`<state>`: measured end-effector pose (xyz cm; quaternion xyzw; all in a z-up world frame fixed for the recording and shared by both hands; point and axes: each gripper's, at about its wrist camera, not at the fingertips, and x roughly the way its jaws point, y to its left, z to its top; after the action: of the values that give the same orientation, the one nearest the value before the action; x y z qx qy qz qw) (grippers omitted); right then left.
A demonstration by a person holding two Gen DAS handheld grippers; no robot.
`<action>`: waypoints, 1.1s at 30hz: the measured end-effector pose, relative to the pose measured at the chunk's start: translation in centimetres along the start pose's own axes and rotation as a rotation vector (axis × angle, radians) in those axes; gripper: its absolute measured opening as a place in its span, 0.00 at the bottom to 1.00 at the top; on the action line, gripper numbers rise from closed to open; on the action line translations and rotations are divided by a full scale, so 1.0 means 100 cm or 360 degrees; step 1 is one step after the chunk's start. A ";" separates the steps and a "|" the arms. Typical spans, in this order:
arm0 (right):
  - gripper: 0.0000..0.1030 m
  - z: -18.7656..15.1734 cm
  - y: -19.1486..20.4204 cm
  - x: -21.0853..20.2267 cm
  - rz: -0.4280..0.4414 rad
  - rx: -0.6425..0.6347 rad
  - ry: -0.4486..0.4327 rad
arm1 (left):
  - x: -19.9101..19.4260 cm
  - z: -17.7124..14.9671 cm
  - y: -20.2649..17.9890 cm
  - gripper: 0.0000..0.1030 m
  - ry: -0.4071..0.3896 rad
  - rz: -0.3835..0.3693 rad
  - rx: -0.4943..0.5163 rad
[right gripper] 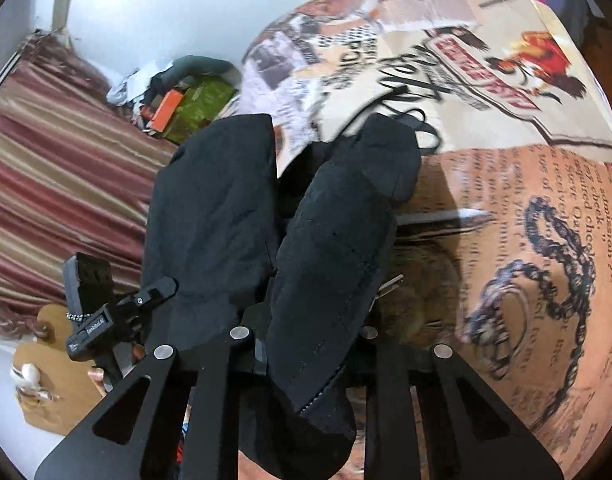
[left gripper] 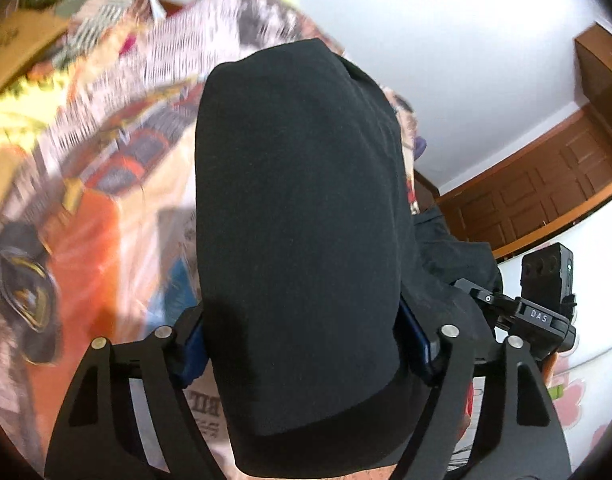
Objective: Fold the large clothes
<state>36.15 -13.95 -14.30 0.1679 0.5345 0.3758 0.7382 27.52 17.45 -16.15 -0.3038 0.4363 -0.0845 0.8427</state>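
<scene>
Left gripper (left gripper: 302,344) pinches a wide bunch of the black garment (left gripper: 298,200), cloth draped over the lens. Right gripper (right gripper: 306,344) is clamped on another thick fold of it (right gripper: 338,260). Both ends are lifted above the printed bedsheet (right gripper: 526,208). Best to keep the two grips level and taut before laying the fold. Sheet beyond looks open; striped curtain (right gripper: 58,160) and wooden door (left gripper: 546,184) sit well apart.

1. A plain white wall (left gripper: 446,60) is seen across the upper right of the left wrist view.
2. Brown panelled woodwork (left gripper: 546,184) is caught at the right edge there.
3. A striped maroon and tan curtain (right gripper: 58,168) is shown at the left of the right wrist view.
4. A printed bedsheet (right gripper: 526,200) is spread across its right side.
</scene>
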 end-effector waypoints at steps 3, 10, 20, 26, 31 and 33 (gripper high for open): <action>0.17 0.007 0.021 0.003 0.0004 -0.0046 -0.0030 | -0.025 0.014 -0.008 0.72 -0.0081 0.0020 0.0086; 0.17 0.036 0.068 0.023 0.0044 -0.0141 -0.0135 | -0.082 0.054 -0.001 0.69 -0.0276 0.0041 0.0218; 0.17 0.096 0.119 0.096 0.0042 -0.0328 -0.0202 | -0.092 0.138 0.072 0.69 -0.0396 0.0021 0.0197; 0.17 0.121 0.109 0.179 -0.0024 -0.0307 -0.0125 | -0.045 0.176 0.143 0.69 -0.0338 0.0039 0.0069; 0.17 0.127 0.078 0.263 -0.0193 -0.0258 0.0098 | 0.022 0.178 0.214 0.70 -0.0182 0.0201 -0.0114; 0.17 0.121 0.068 0.288 -0.0284 -0.0279 0.0168 | 0.047 0.169 0.239 0.71 -0.0082 0.0272 -0.0208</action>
<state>48.92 13.56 -24.45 0.0345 0.5505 0.3621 0.7514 40.73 42.09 -25.97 -0.3219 0.4435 0.0241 0.8361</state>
